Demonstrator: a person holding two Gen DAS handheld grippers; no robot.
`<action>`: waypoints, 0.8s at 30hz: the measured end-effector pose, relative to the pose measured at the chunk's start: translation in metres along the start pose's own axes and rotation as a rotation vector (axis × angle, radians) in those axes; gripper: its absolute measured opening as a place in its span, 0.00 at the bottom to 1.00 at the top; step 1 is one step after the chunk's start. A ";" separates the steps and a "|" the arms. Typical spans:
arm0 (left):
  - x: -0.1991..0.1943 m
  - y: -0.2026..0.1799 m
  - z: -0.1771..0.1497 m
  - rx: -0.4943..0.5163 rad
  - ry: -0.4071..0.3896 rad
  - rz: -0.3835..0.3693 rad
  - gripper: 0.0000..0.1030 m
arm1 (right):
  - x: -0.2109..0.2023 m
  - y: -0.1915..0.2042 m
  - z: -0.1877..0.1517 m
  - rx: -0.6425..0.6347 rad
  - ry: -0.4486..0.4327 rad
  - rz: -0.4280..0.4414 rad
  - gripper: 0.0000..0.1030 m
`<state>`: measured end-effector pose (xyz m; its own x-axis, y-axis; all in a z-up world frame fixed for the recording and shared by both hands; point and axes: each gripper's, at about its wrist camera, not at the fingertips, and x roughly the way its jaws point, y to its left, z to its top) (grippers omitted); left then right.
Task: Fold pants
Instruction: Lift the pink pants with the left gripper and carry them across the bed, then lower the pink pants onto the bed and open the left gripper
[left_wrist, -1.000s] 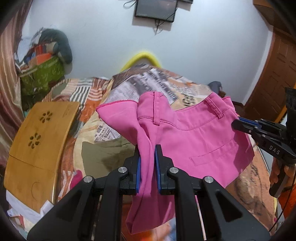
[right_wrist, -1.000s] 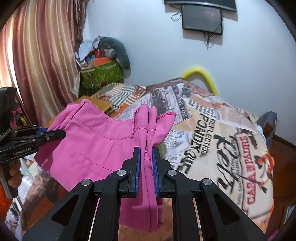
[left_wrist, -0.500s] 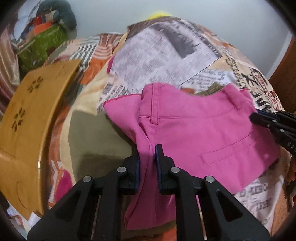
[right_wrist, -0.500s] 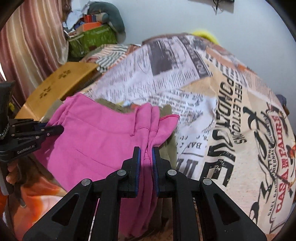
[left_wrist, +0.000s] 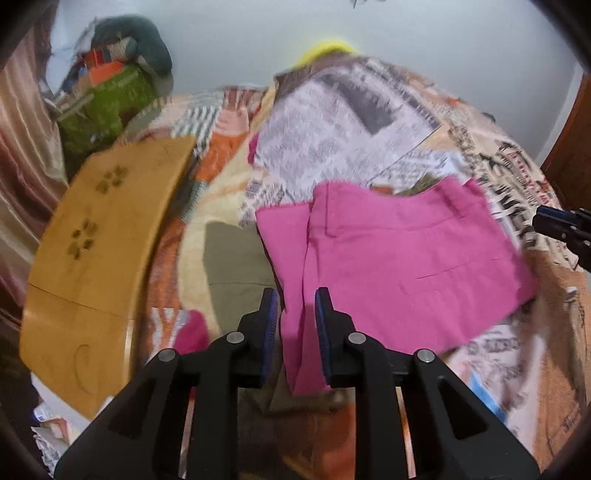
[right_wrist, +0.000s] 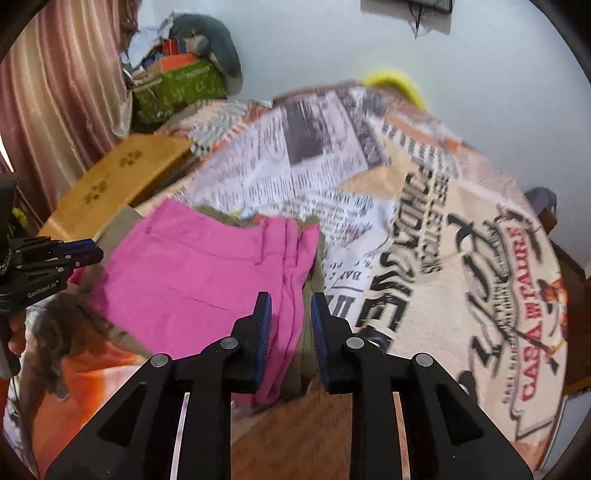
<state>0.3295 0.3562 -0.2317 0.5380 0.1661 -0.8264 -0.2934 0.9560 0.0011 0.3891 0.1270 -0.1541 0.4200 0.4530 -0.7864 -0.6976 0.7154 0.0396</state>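
The pink pants (left_wrist: 399, 266) lie folded and spread flat on the bed, waistband toward the far side. In the left wrist view, my left gripper (left_wrist: 295, 310) sits at their left edge. Its jaws are opening, and a pink fold stands loose between the blue pads with a gap on the left. In the right wrist view, my right gripper (right_wrist: 291, 310) is at the pants' (right_wrist: 207, 273) right edge. Its jaws are opening too, and the pink layers between them are free of the right pad. Each gripper shows in the other's view: right gripper (left_wrist: 561, 229), left gripper (right_wrist: 55, 254).
An olive cloth (left_wrist: 236, 266) lies under and beside the pants on the newspaper-print bedspread (right_wrist: 443, 258). A wooden lap table (left_wrist: 96, 258) rests along the bed's left side. Behind it sits a green box with piled things (left_wrist: 107, 99), next to a curtain (right_wrist: 55, 92).
Both grippers have come down to the bed with the pants, which hung lifted and now lie flat. Both pairs of jaws, shut on the pink fabric before, have parted.
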 end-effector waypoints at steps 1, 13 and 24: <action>-0.013 -0.003 0.001 0.006 -0.022 0.004 0.20 | -0.008 0.000 0.001 0.001 -0.015 0.002 0.19; -0.234 -0.054 -0.016 0.023 -0.393 -0.011 0.20 | -0.204 0.035 -0.006 -0.017 -0.360 0.055 0.19; -0.394 -0.093 -0.098 0.008 -0.692 -0.007 0.20 | -0.344 0.087 -0.068 -0.064 -0.668 0.128 0.19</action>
<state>0.0677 0.1782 0.0384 0.9212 0.2737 -0.2767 -0.2839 0.9589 0.0033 0.1440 -0.0026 0.0782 0.5859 0.7778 -0.2276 -0.7899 0.6109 0.0543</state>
